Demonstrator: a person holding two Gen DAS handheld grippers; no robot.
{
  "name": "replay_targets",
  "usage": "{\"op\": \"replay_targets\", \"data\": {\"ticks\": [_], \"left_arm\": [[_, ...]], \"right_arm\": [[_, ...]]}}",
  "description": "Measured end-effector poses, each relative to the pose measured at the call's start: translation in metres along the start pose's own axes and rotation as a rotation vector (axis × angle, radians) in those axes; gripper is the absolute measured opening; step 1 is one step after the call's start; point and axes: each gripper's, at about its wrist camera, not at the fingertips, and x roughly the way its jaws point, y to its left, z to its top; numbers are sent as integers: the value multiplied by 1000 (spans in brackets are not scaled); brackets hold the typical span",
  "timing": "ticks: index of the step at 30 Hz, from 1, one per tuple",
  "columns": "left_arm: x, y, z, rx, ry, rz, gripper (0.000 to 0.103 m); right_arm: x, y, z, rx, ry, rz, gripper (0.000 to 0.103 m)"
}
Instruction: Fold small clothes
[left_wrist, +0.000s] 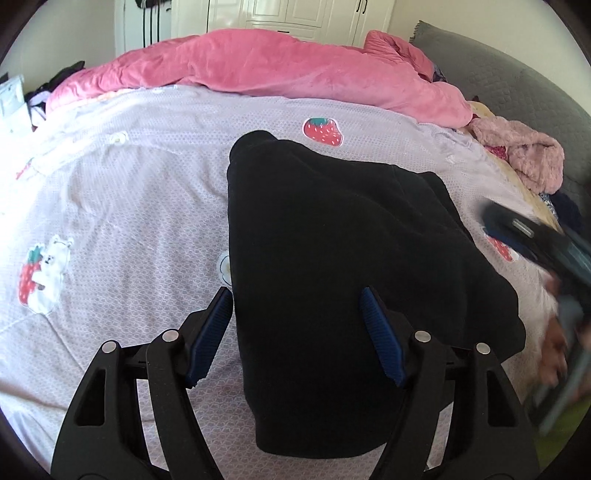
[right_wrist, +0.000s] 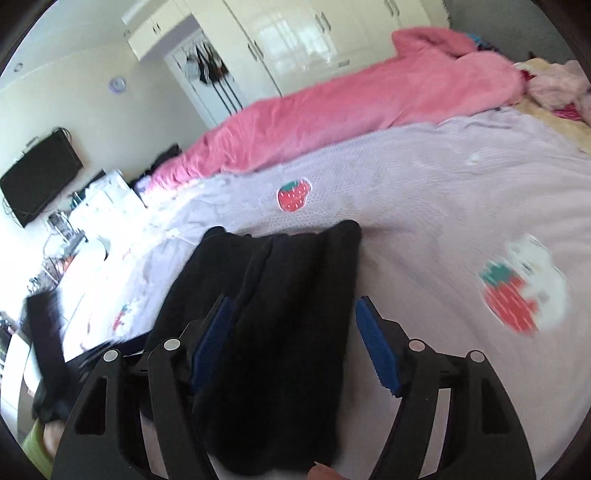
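Folding the black fleece garment (left_wrist: 332, 258) lying mid-bed on the lilac strawberry-print bedspread (left_wrist: 129, 206), you have both left gripper (left_wrist: 297, 332) and right gripper (right_wrist: 291, 339) fingers open, empty; pinch its near edge squarely.

Bright daylight, heavy fisheye bending, smeared right view.
You get blown-out glare at the left edges, dark vignetted corners, motion blur across your right wrist picture, and a detail-less black garment (left_wrist: 332, 258).
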Motion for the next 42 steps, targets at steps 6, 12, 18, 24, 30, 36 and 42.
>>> {"op": "replay_targets", "data": {"ticks": [6, 12, 18, 24, 30, 36, 42], "left_arm": [[-4, -1, -3, 7, -13, 3, 63], [-8, 1, -4, -3, -25, -7, 63], [-7, 3, -4, -9, -17, -32, 63], [-8, 7, -4, -17, -13, -35, 64], [-13, 7, -7, -15, -16, -36, 64], [-23, 8, -11, -11, -23, -36, 64], [-32, 9, -16, -5, -26, -43, 64]], "right_arm": [[66, 0, 25, -15, 135, -30, 27], [39, 36, 30, -219, -29, -32, 15], [73, 14, 18, -192, 74, -170, 20], [41, 20, 16, -184, 20, -181, 37], [-27, 38, -6, -190, -97, -111, 39], [-39, 49, -32, -205, -27, -44, 30], [-25, 44, -59, -218, 55, -104, 25]]}}
